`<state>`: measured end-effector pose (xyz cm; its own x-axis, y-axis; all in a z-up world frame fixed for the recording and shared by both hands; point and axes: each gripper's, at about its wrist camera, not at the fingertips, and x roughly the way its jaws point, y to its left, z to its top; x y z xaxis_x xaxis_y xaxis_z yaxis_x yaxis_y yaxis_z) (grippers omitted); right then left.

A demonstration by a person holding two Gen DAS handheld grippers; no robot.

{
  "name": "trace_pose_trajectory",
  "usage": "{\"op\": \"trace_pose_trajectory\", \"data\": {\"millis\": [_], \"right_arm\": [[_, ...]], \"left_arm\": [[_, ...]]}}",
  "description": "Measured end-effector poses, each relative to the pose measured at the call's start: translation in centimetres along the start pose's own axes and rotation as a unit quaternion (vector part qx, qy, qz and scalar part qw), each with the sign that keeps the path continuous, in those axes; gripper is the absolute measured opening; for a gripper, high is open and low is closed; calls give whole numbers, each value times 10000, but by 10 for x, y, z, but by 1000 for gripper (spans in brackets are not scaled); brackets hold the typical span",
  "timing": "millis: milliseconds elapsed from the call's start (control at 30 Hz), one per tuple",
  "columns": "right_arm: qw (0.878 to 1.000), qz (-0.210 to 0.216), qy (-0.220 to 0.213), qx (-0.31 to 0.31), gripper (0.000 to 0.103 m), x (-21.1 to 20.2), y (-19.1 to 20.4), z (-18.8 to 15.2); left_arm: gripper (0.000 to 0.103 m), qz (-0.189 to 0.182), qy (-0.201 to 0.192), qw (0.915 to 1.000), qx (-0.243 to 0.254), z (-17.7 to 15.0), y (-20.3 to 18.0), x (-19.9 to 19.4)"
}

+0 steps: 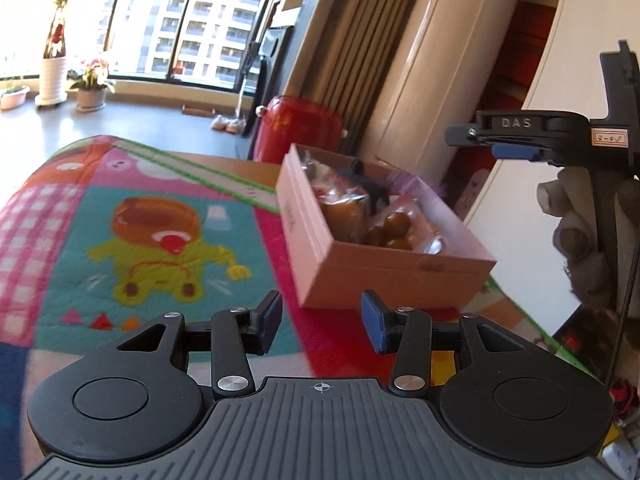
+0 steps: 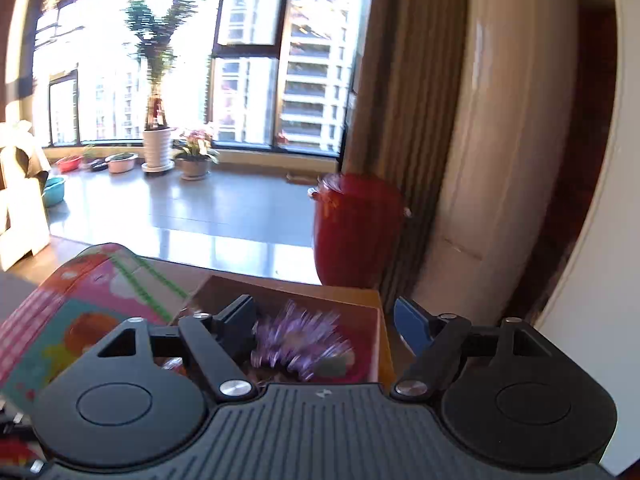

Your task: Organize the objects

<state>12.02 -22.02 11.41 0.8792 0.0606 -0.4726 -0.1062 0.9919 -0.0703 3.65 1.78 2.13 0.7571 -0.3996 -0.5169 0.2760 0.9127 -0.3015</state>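
A pink cardboard box [image 1: 384, 276] sits on a colourful cartoon mat [image 1: 132, 216]. It holds wrapped brown snacks [image 1: 390, 226], a black object and a purple tinsel ball. My left gripper [image 1: 322, 322] is open and empty, just in front of the box's near corner. My right gripper [image 2: 324, 328] is open and empty, above the box [image 2: 372, 344], with the purple tinsel ball [image 2: 300, 344] below its fingers. The right gripper also shows from the side in the left wrist view [image 1: 516, 140], held by a gloved hand high above the box's right end.
A red suitcase [image 1: 298, 132] stands on the floor behind the table, beside brown curtains [image 1: 360, 40]. A tall white cabinet [image 1: 432, 80] is at the right. Potted plants [image 2: 158, 148] line the window sill. The mat covers the table to the left of the box.
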Motion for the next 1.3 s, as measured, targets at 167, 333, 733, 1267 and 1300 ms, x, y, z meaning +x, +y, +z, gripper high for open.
{"op": "trace_pose_trajectory", "data": {"millis": [167,333,733,1267,1300], "right_arm": [[9985,250,269,396,83,-12,-26,-36],[9938,658,800,398,91,-31,-18,-94],[9899,208,1310,495,103,-39,22,-162],[9936,109,937,618,103,-42,23,-177],[9937,91,894,676,103,-43,22,-178]], "left_arm": [[48,211,104,9995,-217,-4,18,-1],[48,274,300,9992,-67,-13,6,8],[54,1037,456,9874,1108,-58,-39,-2],[82,1096,217,9919,602,-61,-46,6],[82,1118,226,9915,631,-61,-47,6]]}}
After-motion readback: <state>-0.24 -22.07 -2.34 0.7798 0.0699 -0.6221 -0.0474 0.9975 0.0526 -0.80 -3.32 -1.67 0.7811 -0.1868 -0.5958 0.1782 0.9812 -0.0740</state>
